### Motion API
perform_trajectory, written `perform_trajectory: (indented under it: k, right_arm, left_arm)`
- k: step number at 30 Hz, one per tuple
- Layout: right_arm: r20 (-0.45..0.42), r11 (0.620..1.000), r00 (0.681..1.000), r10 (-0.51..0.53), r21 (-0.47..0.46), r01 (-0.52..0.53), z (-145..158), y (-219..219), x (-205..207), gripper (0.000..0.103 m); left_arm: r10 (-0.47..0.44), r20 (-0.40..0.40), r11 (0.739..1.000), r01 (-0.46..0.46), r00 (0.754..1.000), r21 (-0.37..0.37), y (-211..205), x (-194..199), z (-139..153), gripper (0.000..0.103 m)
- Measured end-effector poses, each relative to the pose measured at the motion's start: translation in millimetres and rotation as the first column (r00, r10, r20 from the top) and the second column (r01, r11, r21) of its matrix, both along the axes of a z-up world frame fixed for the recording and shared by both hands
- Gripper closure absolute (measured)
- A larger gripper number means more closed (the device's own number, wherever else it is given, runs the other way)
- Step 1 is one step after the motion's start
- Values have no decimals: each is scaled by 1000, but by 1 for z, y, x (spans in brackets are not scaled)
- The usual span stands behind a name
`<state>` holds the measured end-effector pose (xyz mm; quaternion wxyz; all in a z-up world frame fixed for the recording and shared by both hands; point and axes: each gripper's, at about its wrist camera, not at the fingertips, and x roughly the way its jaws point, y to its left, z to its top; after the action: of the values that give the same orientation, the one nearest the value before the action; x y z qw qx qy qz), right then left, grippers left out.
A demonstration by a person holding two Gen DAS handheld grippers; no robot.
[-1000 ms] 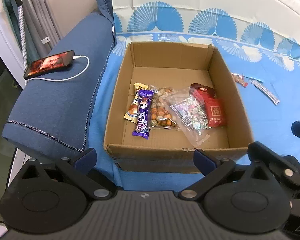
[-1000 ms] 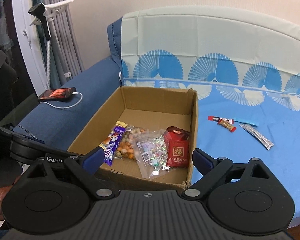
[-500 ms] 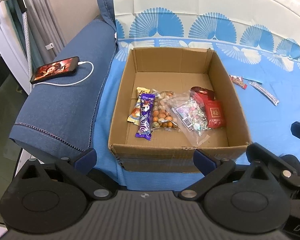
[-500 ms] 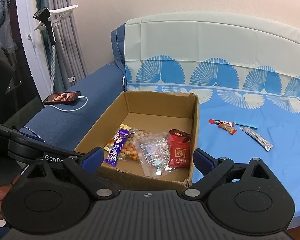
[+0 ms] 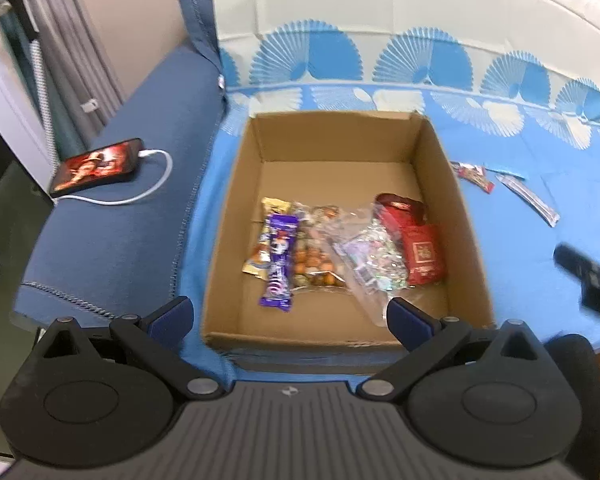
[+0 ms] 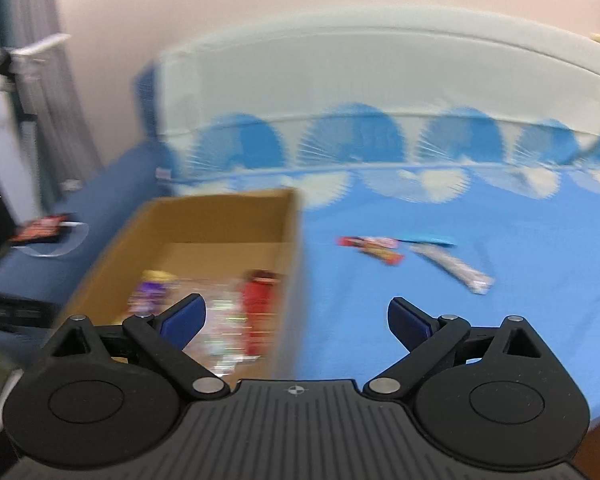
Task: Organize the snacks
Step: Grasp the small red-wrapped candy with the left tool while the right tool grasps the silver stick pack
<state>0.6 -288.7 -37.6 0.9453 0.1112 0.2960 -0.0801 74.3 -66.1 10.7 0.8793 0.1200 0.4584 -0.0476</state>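
**Kid:** Since the left camera looks right down into the cardboard box (image 5: 342, 216), can you tell me what's packed already?

**Helper:** Yes. A purple bar (image 5: 279, 264), a bag of nuts (image 5: 315, 258), a clear bag of shiny candy (image 5: 370, 256) and a red packet (image 5: 418, 240) lie side by side on the box floor. A yellow wrapper (image 5: 266, 240) peeks out from under the purple bar. I think a good part of the job is done.

**Kid:** What's left?

**Helper:** A few snacks lie on the blue bed cover (image 5: 540, 280), near the right side of the box but outside it: a red stick (image 5: 474, 174), a silver stick (image 5: 528, 199) and a thin blue one (image 5: 504, 167).

**Kid:** And the left claw (image 5: 290, 314)?

**Helper:** Its fingers are spread wide and hold nothing. It hangs by the near edge of the box.

**Kid:** What's hard to see there?

**Helper:** A dark thing (image 5: 588, 280) on the right is blurry and cut off. It may be the other tool, but I can't be sure. A phone (image 5: 96, 166) on a cable lies on the sofa arm, not part of the job.

**Kid:** Now the right camera?

**Helper:** It's all smeary. The right claw (image 6: 296, 320) is wide open and empty too. It points between the box (image 6: 220, 216) and the loose snacks (image 6: 412, 254). I can make out red, blue and silver wrappers there, but not how many, and not any words. The snacks in the box are just streaks of color.

**Kid:** So what next?

**Helper:** My guess is the loose ones go into the box.
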Motion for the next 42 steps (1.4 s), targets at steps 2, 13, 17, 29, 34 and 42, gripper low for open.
perform_trajectory:
  k: [2, 13, 17, 29, 34, 42]
  right_arm:
    - [-29, 998, 998, -56, -35, 55, -21, -35, 21, 5]
    - [-265, 984, 948, -174, -78, 159, -140, -192, 171, 5]
    - [-352, 995, 931, -99, -25, 97, -181, -209, 210, 2]
    - [-215, 980, 957, -197, -28, 195, -180, -240, 125, 71]
    - [-195, 952, 936, -293, 37, 305, -186, -256, 88, 69]
    - [-180, 956, 940, -290, -14, 293, -190, -250, 96, 67]
  left_arm:
    - [-2, -23, 1000, 2, 1000, 6, -9, 9, -2, 0]
    - [-47, -60, 997, 50, 997, 55, -106, 79, -2, 0]
    - [-136, -30, 989, 138, 990, 60, -173, 108, -3, 0]
    - [-78, -301, 992, 46, 950, -115, -322, 239, -124, 0]
    - [34, -410, 995, -69, 912, -72, -337, 284, -196, 1]
    - [40, -420, 997, -65, 907, -46, -347, 301, -219, 82]
